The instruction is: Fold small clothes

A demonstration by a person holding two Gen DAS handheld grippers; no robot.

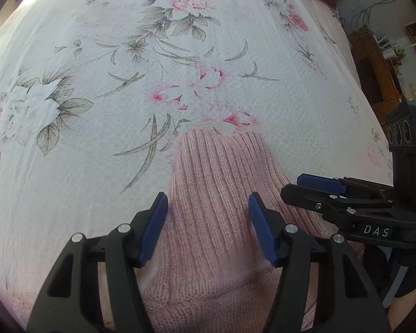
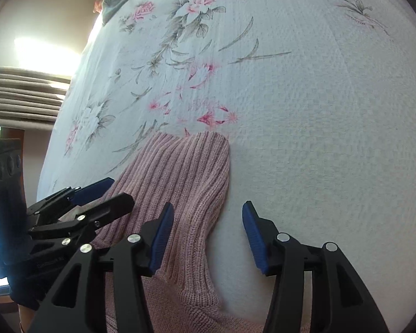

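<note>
- left wrist view: the left gripper (image 1: 208, 222) is held agape over the pink knitted garment (image 1: 216, 194), which is spread on the floral bedsheet (image 1: 97, 69); nothing is gripped.
- right wrist view: the right gripper (image 2: 208, 230) is likewise spread wide, straddling the garment's ribbed edge; folding is judged barely begun, with most left undone.

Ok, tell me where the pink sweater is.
The pink sweater lies on the floral bedspread, low in both views: between the open left gripper's fingers, and left of the open right gripper.
</note>
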